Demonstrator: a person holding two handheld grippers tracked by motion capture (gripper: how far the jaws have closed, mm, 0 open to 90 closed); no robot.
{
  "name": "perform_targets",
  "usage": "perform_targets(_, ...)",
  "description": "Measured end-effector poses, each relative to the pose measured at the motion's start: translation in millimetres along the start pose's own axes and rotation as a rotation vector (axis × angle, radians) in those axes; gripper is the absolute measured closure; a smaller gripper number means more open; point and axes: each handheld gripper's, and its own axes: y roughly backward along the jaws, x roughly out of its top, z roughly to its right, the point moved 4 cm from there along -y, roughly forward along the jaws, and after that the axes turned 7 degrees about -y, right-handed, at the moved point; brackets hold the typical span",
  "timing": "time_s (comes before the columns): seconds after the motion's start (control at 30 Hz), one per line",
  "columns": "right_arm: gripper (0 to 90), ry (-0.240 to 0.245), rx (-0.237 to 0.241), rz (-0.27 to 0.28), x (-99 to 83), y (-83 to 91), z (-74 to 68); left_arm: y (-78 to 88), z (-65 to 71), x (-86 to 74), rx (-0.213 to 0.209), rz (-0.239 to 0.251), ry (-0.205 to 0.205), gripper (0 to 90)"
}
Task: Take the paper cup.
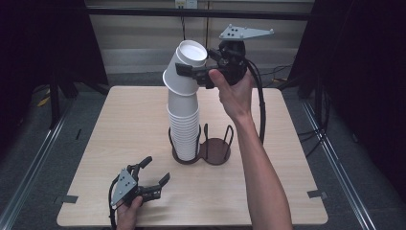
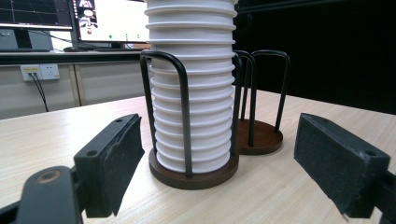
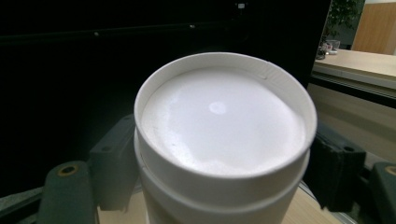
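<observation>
A tall stack of upturned white paper cups [image 1: 184, 127] stands in the left ring of a dark two-ring wire holder [image 1: 218, 151]. My right gripper [image 1: 189, 68] is shut on the top cup [image 1: 186, 57], which leans to the right at the head of the stack. In the right gripper view the cup's base [image 3: 224, 121] faces the camera with a pad [image 3: 114, 163] pressed on each side. My left gripper [image 1: 157, 169] rests low on the table's near left, open, with nothing between its pads. Its own view looks at the stack [image 2: 194, 93] and the holder base [image 2: 196, 179].
The holder's right ring [image 1: 216, 148] holds no cups. The light wooden table [image 1: 119, 120] has bare surface all around the holder. Black cables trail from the right gripper down behind the person's forearm [image 1: 258, 163]. Dark curtains flank the table.
</observation>
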Motion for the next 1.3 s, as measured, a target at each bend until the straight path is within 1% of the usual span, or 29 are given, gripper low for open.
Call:
perform_targets(0.1, 22.8, -0.006, 0.009, 0.029, 2.6, 3.4, -0.6, 0.0, 0.0, 0.0, 0.001, 0.001, 0.002, 15.4)
perform_targets(0.17, 22.8, -0.01, 0.007, 0.041, 3.5, 5.7, -0.5, -0.1, 0.3, 0.1, 0.004, 0.002, 0.001, 15.4)
perform_targets(0.23, 22.9, -0.012, 0.007, 0.048, 4.0, 7.8, -0.2, 0.0, 0.3, 0.0, 0.005, -0.001, -0.003, 15.4)
perform_targets(0.27, 22.9, -0.011, 0.005, 0.053, 4.2, 9.2, -0.1, 0.3, -0.7, 0.1, 0.01, -0.004, -0.016, 15.4)
perform_targets(0.33, 22.9, -0.019, 0.014, 0.069, 4.7, 11.9, 0.0, 0.3, -0.6, 0.1, 0.014, -0.006, -0.016, 15.4)
perform_targets(0.43, 22.9, -0.015, 0.01, 0.075, 5.2, 14.8, -0.6, 0.2, -0.7, 0.1, 0.014, -0.006, -0.016, 15.4)
perform_targets(0.47, 22.9, -0.016, 0.012, 0.077, 5.5, 16.1, -0.8, -0.4, 0.1, 0.1, 0.017, -0.004, 0.0, 15.4)
perform_targets(0.5, 22.9, -0.016, 0.015, 0.084, 6.2, 17.6, -1.0, -0.9, 0.3, 0.0, 0.016, -0.009, 0.002, 15.4)
perform_targets(0.57, 23.0, -0.02, 0.018, 0.098, 7.6, 22.3, -0.9, -1.7, 0.6, 0.1, 0.015, -0.019, -0.006, 15.5)
perform_targets(0.6, 23.0, -0.015, 0.012, 0.096, 7.9, 24.4, -0.8, -1.8, -0.6, 0.2, 0.023, -0.03, -0.021, 15.5)
perform_targets(0.63, 23.0, -0.016, 0.008, 0.098, 8.1, 26.5, -0.4, -2.5, 0.3, 0.2, 0.017, -0.033, -0.015, 15.6)
perform_targets(0.73, 23.0, -0.016, 0.006, 0.105, 7.7, 33.8, 0.7, -2.8, 0.0, 0.1, 0.019, -0.034, -0.007, 15.6)
perform_targets(0.77, 23.0, -0.018, 0.004, 0.107, 7.1, 36.6, 1.3, -2.0, -0.2, 0.1, 0.021, -0.023, 0.003, 15.5)
perform_targets(0.8, 23.0, -0.019, 0.001, 0.107, 6.6, 38.4, 1.6, -1.6, -0.2, 0.1, 0.014, -0.02, 0.002, 15.5)
perform_targets(0.83, 23.0, -0.019, -0.002, 0.107, 5.6, 41.0, 2.2, -0.7, -1.3, 0.2, 0.012, -0.014, -0.01, 15.5)
perform_targets(0.87, 23.0, -0.019, -0.005, 0.107, 4.5, 43.2, 2.7, -0.6, 0.4, 0.2, 0.0, -0.002, 0.011, 15.5)
perform_targets(0.9, 23.0, -0.019, -0.009, 0.106, 3.1, 45.9, 3.4, -0.2, 0.4, 0.1, -0.003, -0.003, 0.007, 15.5)
perform_targets(0.97, 23.0, -0.021, -0.015, 0.106, 0.0, 50.8, 4.6, -1.8, 0.1, 0.3, -0.003, -0.009, 0.028, 15.6)
perform_targets(1.0, 23.0, -0.02, -0.021, 0.105, -1.4, 53.3, 5.2, -2.7, -1.0, 0.0, -0.003, -0.026, 0.025, 15.8)
perform_targets(1.03, 23.0, -0.022, -0.022, 0.108, -2.6, 55.7, 5.5, -3.8, -1.7, 0.1, -0.004, -0.027, 0.034, 15.8)
perform_targets(1.07, 23.0, -0.023, -0.021, 0.108, -3.8, 57.8, 5.7, -4.9, -1.0, 0.3, -0.014, -0.024, 0.055, 15.8)
perform_targets(1.1, 23.0, -0.021, -0.024, 0.108, -4.9, 59.5, 5.8, -4.4, -2.4, 0.1, -0.011, -0.035, 0.038, 15.8)
perform_targets(1.17, 23.0, -0.018, -0.028, 0.107, -7.2, 62.5, 5.8, -4.7, -3.2, 0.3, -0.015, -0.037, 0.037, 15.7)
perform_targets(1.2, 23.0, -0.02, -0.028, 0.108, -8.4, 64.1, 5.5, -4.7, -2.2, 0.0, -0.02, -0.041, 0.056, 15.7)
perform_targets(1.23, 23.1, -0.019, -0.029, 0.109, -10.1, 65.4, 5.2, -4.6, -2.3, 0.3, -0.02, -0.044, 0.058, 15.6)
perform_targets(1.27, 23.1, -0.02, -0.031, 0.11, -12.0, 66.8, 4.9, -3.7, -3.4, 0.8, -0.024, -0.05, 0.045, 15.6)
perform_targets(1.3, 23.1, -0.019, -0.029, 0.108, -14.3, 68.2, 4.8, -4.0, -1.9, 2.0, -0.03, -0.031, 0.066, 15.7)
